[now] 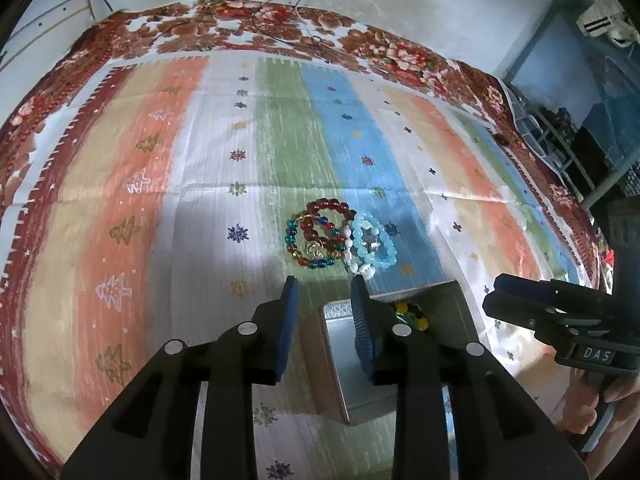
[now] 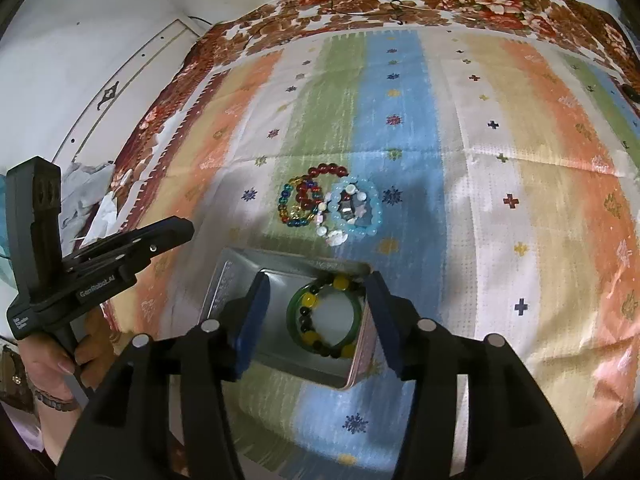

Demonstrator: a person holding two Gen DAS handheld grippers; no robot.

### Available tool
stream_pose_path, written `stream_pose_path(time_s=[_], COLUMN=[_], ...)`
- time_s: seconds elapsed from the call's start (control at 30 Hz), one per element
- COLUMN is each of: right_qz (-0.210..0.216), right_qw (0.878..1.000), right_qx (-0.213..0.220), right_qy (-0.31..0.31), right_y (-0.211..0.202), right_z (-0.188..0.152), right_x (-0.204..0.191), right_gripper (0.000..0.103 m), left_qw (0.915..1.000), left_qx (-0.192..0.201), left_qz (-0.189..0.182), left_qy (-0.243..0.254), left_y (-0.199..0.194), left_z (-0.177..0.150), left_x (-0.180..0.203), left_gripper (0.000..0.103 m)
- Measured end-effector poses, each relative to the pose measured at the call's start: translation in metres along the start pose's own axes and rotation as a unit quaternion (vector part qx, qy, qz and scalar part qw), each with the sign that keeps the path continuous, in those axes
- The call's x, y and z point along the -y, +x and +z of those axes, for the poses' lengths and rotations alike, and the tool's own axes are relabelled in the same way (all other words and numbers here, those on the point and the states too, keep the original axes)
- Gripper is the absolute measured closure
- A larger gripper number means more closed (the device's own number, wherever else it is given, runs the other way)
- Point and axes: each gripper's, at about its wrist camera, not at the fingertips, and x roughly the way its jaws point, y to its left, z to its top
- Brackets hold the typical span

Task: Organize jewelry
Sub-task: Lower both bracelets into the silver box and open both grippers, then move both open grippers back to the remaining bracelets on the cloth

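Observation:
A silver tin [image 2: 222, 285] sits on the striped cloth and holds a green bangle [image 2: 293, 314] and a yellow-and-black bead bracelet [image 2: 309, 300]. My right gripper [image 2: 318, 280] hangs open over it, pads clear of the jewelry. Beyond the tin lies a cluster: a red bead bracelet [image 2: 328, 169], a multicolour one [image 2: 283, 205], a light-blue one [image 2: 373, 209] and a white one [image 2: 332, 237]. My left gripper [image 1: 324, 284] is open, its fingers astride the tin's [image 1: 344, 364] left wall without pressing it. The cluster [image 1: 332, 205] lies just ahead of it.
The striped cloth [image 1: 200, 160] covers a bed with a floral blanket [image 1: 248, 16] along the far edge, where thin cables trail. A blue metal rack [image 1: 568, 92] stands at the right. A hand [image 2: 48, 360] holds the left gripper's handle.

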Motion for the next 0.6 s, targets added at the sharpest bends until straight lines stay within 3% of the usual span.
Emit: stream_pose_path(time_s=[0.1,0.4,0.6], right_qz=[-0.006,-0.016,-0.014], right_qw=[1.000,1.000,1.000], right_qx=[0.001,-0.021,-0.021], right_qy=[-0.005,0.008,0.003], right_y=[0.002,0.022,0.025], right_z=[0.005,0.024,0.029], right_x=[0.000,0.013,0.010], right_gripper=[0.048,0.048,0.048], left_qw=[1.0000,0.9995,0.9994], left_qx=[-0.005,-0.030,-0.035], left_qz=[0.001,-0.001,0.001], left_qy=[0.004,-0.006,-0.001], left_y=[0.005,0.021,0.027], left_z=[0.005,0.018,0.023], left_x=[0.000,-0.011,-0.008], left_gripper=[0.069,0.068,0.063])
